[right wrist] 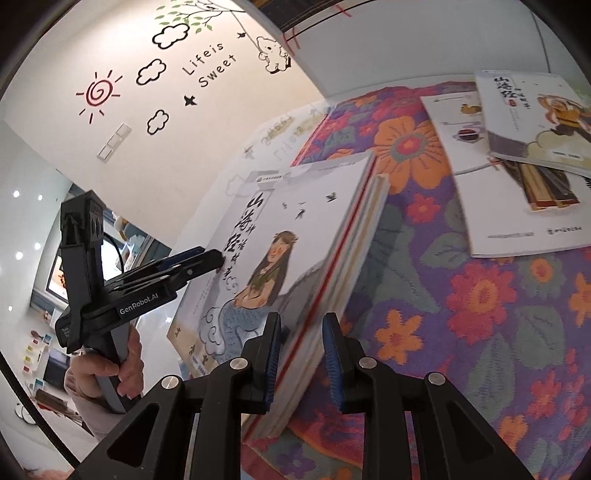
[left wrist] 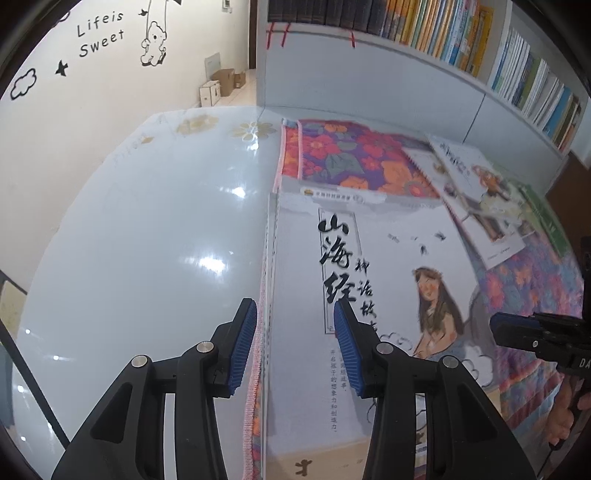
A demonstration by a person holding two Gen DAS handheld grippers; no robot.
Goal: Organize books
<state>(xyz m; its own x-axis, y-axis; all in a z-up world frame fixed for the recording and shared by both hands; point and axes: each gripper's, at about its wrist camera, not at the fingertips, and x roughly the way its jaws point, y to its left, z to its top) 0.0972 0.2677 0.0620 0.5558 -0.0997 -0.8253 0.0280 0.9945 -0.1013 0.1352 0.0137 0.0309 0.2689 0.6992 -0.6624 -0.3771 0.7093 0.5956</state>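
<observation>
- The left hand-held gripper (left wrist: 295, 347) points down at the near left edge of the stack of books (left wrist: 369, 277). Its jaws stand at a narrow gap. One blue pad sits outside the stack's side by the pink fringe and the other is over the top cover. Neither pad shows as pressing, so nothing is held here.
- Seen from the right wrist, a hand (right wrist: 110, 373) wraps that gripper's handle from below.
- The right hand-held gripper (right wrist: 301, 354) comes in at the opposite side of the stack. The red-lined edge and the page block sit right between its two pads, and the gap is narrow. The left pad looks to be against the cover, but I cannot tell whether the pads actually clamp.
- So the stack sits between the two hand-held grippers. Its top cover shows a long-haired girl and bold black brush lettering. It rests on the floral cloth (left wrist: 332, 155), at the cloth's left border.
- Ahead of the right hand-held gripper and off to its right, well apart from the stack, two loose books (right wrist: 517, 166) lie on the same cloth. The smaller one lies partly on the larger white one.
- Left of the left hand-held gripper, the glossy white bench (left wrist: 147, 221) shines with light spots and has pale flower prints at its far end.
- Further ahead and up, a white shelf (left wrist: 406, 51) carries a row of upright shelved books (left wrist: 443, 33).
- Far ahead to the left is the wall lettering "Life is Sweet" (left wrist: 99, 33), with cardboard boxes (left wrist: 221, 85) on the floor.
</observation>
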